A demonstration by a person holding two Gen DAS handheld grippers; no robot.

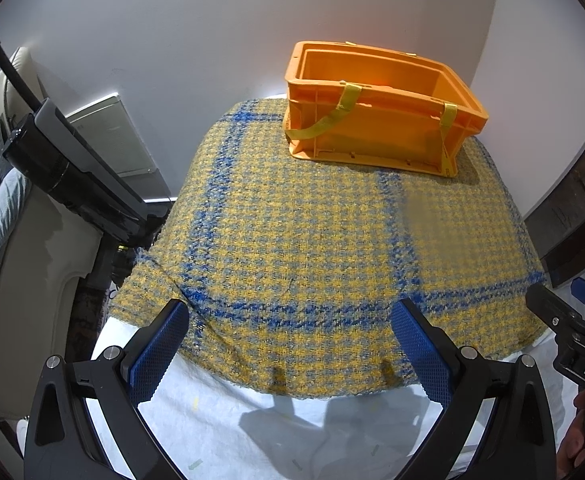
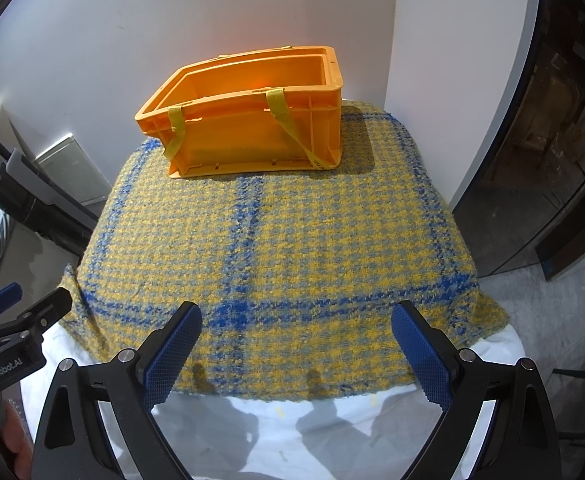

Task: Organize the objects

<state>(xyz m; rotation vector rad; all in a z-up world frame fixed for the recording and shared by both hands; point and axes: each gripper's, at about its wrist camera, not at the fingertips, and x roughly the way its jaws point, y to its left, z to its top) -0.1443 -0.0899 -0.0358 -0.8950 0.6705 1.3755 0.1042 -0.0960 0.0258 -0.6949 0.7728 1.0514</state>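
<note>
At the far edge of your yellow-and-blue woven cloth (image 2: pixel 276 248) sits the orange plastic crate (image 2: pixel 248 120); both your left gripper (image 1: pixel 288 344) and right gripper (image 2: pixel 296 344) hang released above its bare near edge.

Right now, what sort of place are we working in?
Probably a home room set up for recording: a yellow-and-blue checked woven cloth over a table against a white wall, an empty orange plastic crate, and a cream upholstered seat alongside.
</note>
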